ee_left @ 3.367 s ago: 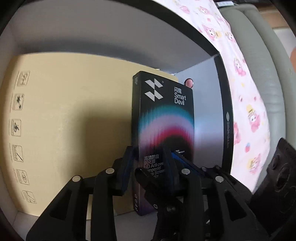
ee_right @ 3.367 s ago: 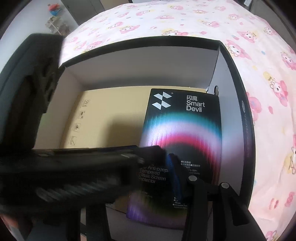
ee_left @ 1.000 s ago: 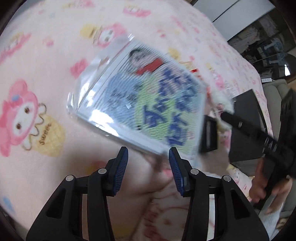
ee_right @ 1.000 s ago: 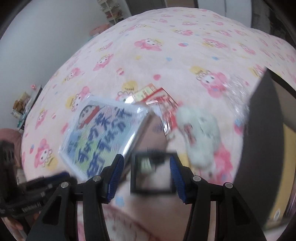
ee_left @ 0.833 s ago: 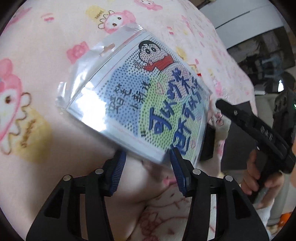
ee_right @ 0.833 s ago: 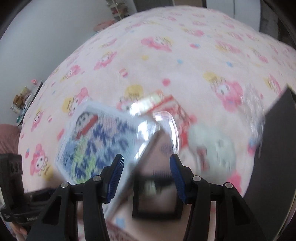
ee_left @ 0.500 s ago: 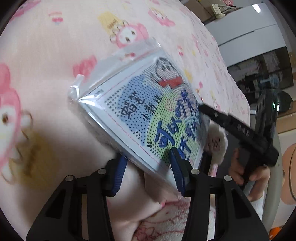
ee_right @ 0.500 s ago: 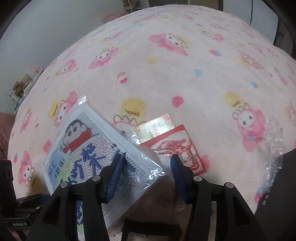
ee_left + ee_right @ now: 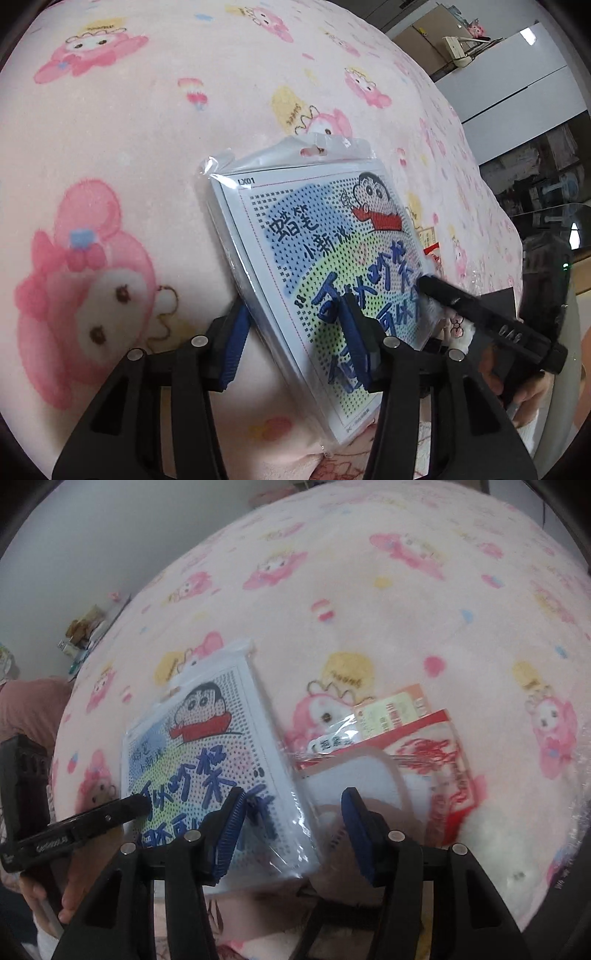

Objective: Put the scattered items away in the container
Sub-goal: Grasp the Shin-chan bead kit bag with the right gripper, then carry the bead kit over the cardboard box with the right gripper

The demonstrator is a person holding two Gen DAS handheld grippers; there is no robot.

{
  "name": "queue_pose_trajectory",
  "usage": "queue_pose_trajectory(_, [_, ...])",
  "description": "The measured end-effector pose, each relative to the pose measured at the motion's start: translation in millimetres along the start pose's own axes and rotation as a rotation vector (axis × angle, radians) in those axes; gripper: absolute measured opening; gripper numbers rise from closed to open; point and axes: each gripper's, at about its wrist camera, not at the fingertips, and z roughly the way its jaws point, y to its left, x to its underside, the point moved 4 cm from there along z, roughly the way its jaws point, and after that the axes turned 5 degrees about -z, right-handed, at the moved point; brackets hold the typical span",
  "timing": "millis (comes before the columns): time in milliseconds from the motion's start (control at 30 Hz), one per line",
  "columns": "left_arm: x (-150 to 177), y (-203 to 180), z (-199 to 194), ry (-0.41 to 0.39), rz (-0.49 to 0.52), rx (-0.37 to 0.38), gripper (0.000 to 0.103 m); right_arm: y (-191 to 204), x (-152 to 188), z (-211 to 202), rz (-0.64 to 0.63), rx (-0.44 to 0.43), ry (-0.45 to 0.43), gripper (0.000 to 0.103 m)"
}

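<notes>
A cartoon bead-kit packet in clear plastic (image 9: 325, 251) lies tilted on the pink blanket (image 9: 129, 110). My left gripper (image 9: 295, 347) is open, its jaws straddling the packet's near edge. My right gripper (image 9: 290, 823) is open too, with the same packet (image 9: 207, 757) between its jaws at its right edge. Beside it lie a clear-lidded case (image 9: 362, 779), a red packet (image 9: 439, 749) and a white plush toy (image 9: 498, 845). The container's dark corner (image 9: 498, 299) shows only at the right of the left wrist view.
The cartoon-print blanket covers the whole bed. The person's hand on the right gripper's handle (image 9: 517, 350) shows in the left wrist view. Crinkled clear plastic (image 9: 580, 775) lies at the blanket's right edge. Shelves and furniture stand far behind.
Both grippers left the container, where the black Smart Devil box stood, and came down over the blanket. In the last second both closed in around the cartoon packet, which now stands more tilted.
</notes>
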Motion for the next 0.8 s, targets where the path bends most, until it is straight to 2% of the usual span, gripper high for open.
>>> queue_pose_trajectory(133, [-13,0,-6,-0.06,0.018,-0.054,0.052,20,9,3,-0.044,-0.037,0.045,0.052])
queue_pose_trajectory(267, [-21,9,-16,-0.069,0.001,-0.072,0.052,43,34,3,-0.092,-0.142,0.14,0.051])
queue_pose_trajectory(367, [-8,16,-13,-0.034,0.029,-0.099,0.053,44,33,2,-0.082,-0.143,0.108,0.051])
queue_pose_trajectory(433, [-3,17,-10,-0.024,0.05,-0.098,0.054,39,21,7,-0.062,-0.108,0.078,0.051])
queue_pose_trajectory(500, [-2,14,-9,-0.008,0.056,-0.108,0.055,35,8,18,-0.04,-0.124,0.064,0.052])
queue_pose_trajectory(533, [0,13,-13,-0.004,0.062,-0.124,0.057,36,4,25,-0.032,-0.142,0.073,0.053])
queue_pose_trajectory(600, [2,4,-20,-0.012,0.088,-0.17,0.057,42,4,27,-0.051,-0.115,0.09,0.053])
queue_pose_trajectory(800, [8,-29,-54,-0.034,0.149,-0.08,0.057,43,20,-24,-0.014,-0.134,0.017,0.052])
